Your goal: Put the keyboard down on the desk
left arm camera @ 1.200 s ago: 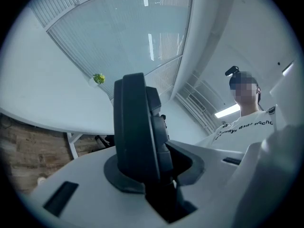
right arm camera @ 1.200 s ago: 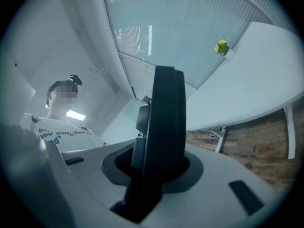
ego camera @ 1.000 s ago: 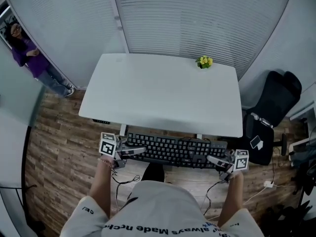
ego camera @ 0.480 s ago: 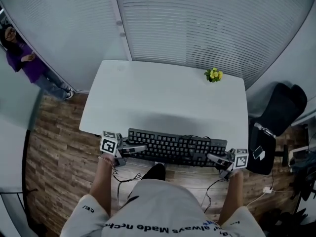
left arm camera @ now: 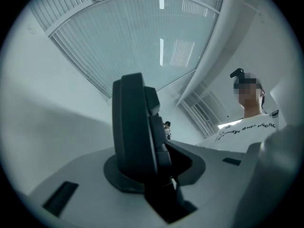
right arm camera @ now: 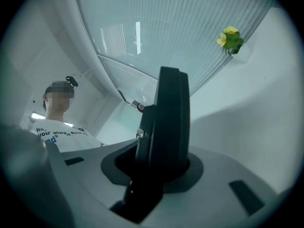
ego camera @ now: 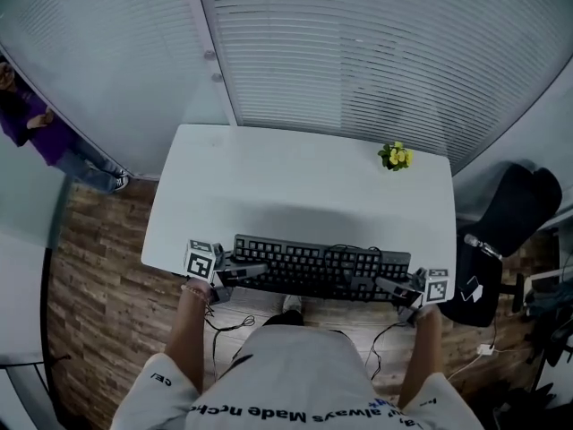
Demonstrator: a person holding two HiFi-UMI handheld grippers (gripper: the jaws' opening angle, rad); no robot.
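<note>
Has carried the keyboard [ego camera: 313, 265] forward since a second ago, from over the wooden floor [ego camera: 89, 267] short of the desk [ego camera: 295, 173] to over the desk's near edge. Has brought both grippers along with it, one at each end, with no change in grip.

Holds the keyboard level, keys up, long side parallel to the near edge. Places its far long side over the white top and its near long side at or just past the edge. Cannot tell from the head view whether the underside touches the top.

Clamps the keyboard's left end with the left gripper [ego camera: 251, 271]. Shows that end, in the left gripper view, as a dark slab standing edge-on and pinched between the two grey jaws. Clamps the right end with the right gripper [ego camera: 387, 286] in the same way — jaws closed on the dark end, nothing else between them.

Carries a black cable [ego camera: 347, 258] looped across the keys of the right half.

Has yellow flowers [ego camera: 396, 156] near the desk's far right corner, well apart from the keyboard. Has a black office chair [ego camera: 515, 209] to the right of the desk and slatted blinds [ego camera: 358, 52] behind it. Has a person [ego camera: 40, 128] in a purple top at the far left of the head view.
</note>
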